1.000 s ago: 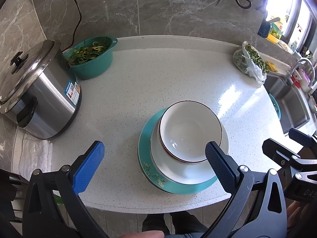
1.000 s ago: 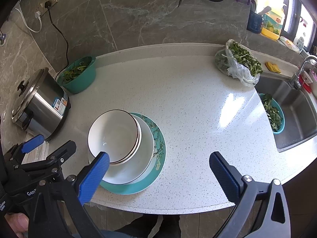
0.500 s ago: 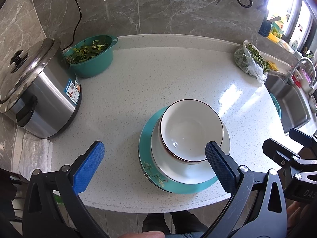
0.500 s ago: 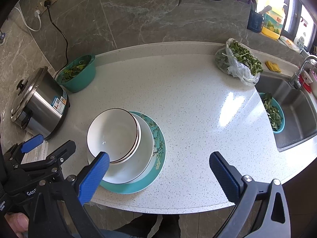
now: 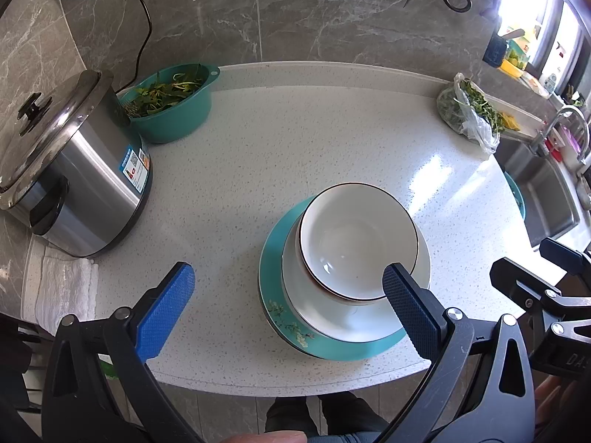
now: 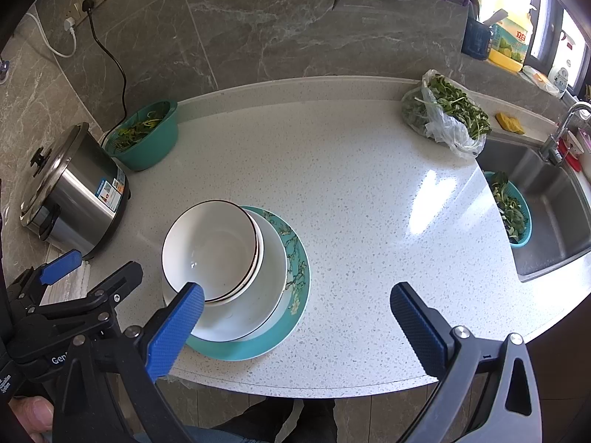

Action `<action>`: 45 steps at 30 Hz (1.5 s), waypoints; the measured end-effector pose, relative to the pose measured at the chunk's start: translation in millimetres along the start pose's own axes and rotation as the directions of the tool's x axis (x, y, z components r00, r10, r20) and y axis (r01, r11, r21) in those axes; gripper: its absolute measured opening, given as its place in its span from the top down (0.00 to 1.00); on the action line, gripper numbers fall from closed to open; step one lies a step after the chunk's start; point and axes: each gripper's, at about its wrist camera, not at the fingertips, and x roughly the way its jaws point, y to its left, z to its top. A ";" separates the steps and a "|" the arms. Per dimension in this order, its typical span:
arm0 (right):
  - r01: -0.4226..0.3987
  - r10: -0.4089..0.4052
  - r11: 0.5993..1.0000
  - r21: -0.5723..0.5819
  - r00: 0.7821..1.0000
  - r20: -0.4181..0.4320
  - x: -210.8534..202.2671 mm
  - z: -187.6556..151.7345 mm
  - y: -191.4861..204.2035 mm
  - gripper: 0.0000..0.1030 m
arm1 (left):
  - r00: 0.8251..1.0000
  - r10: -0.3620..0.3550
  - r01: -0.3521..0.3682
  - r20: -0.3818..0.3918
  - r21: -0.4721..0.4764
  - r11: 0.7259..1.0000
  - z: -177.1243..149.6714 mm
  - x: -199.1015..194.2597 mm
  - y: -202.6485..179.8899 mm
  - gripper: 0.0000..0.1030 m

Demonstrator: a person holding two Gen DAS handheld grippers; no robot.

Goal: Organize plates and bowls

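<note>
Left gripper [image 5: 286, 293] spread wide, empty; right gripper [image 6: 295, 313] likewise. Bowls [image 5: 356, 240] stacked off-centre on plates [image 5: 280, 317], lower centre of frame. Risk: nudged stack sliding off near counter [image 5: 295, 140] edge.

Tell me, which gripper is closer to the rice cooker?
Left. The left gripper hovers beside the rice cooker; the right gripper sits further off, beyond the stacked bowls.

sink [image 6: 554, 199] cut by frame edge, cooker label [image 5: 135, 166] txt unreadable

Rice cooker [image 5: 70, 170] beside teal basin of greens [image 5: 171, 101]
</note>
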 end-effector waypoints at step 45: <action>-0.003 0.003 1.000 -0.004 1.000 -0.017 8.2 2.8 -4.1 0.00 | 1.000 -0.002 0.003 -0.016 0.007 1.000 4.9 13.5 -0.9 0.00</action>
